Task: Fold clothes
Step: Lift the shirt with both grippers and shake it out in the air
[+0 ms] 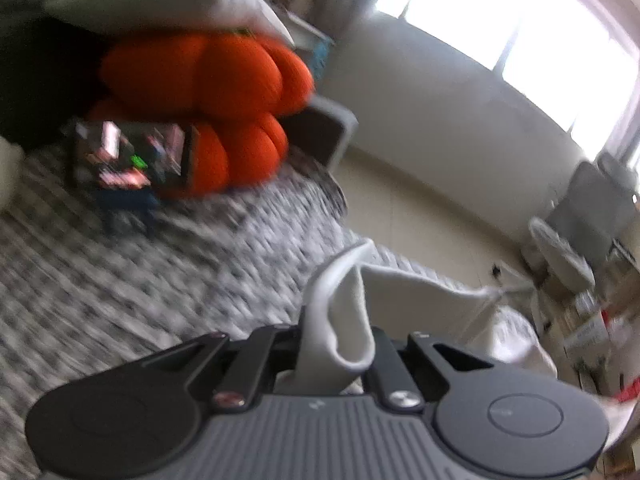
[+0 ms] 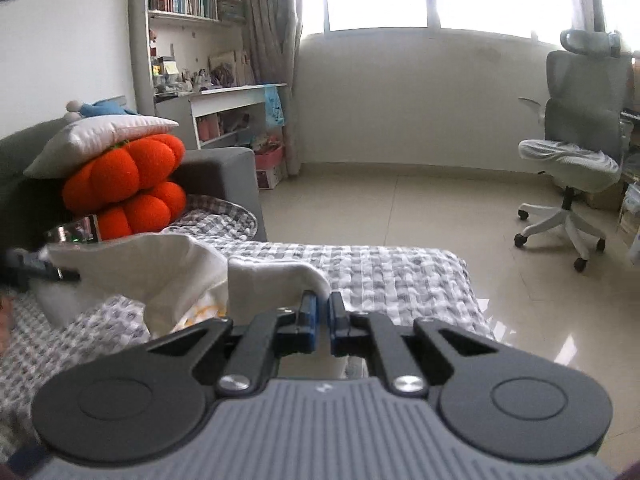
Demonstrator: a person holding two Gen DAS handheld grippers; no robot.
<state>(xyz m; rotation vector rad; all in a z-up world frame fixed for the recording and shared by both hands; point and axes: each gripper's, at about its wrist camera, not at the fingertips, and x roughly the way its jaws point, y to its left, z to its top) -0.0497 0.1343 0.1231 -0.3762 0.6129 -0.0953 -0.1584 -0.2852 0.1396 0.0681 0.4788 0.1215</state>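
A white garment (image 1: 404,292) hangs bunched over the grey-and-white checked bedspread (image 1: 160,280). My left gripper (image 1: 338,344) is shut on a folded edge of it, and the cloth rises in a loop between the black fingers. In the right wrist view the same white garment (image 2: 160,268) is lifted in a heap to the left. My right gripper (image 2: 323,308) has its blue pads (image 2: 308,320) nearly together, pinching a thick white hem that runs left from the tips. The left wrist view is blurred.
Two orange pumpkin cushions (image 2: 128,184) under a white pillow (image 2: 104,136) lean on a dark sofa arm at the far left. A small lit screen (image 1: 128,156) stands before them. An office chair (image 2: 580,140) and tiled floor (image 2: 400,200) lie beyond the bed's edge.
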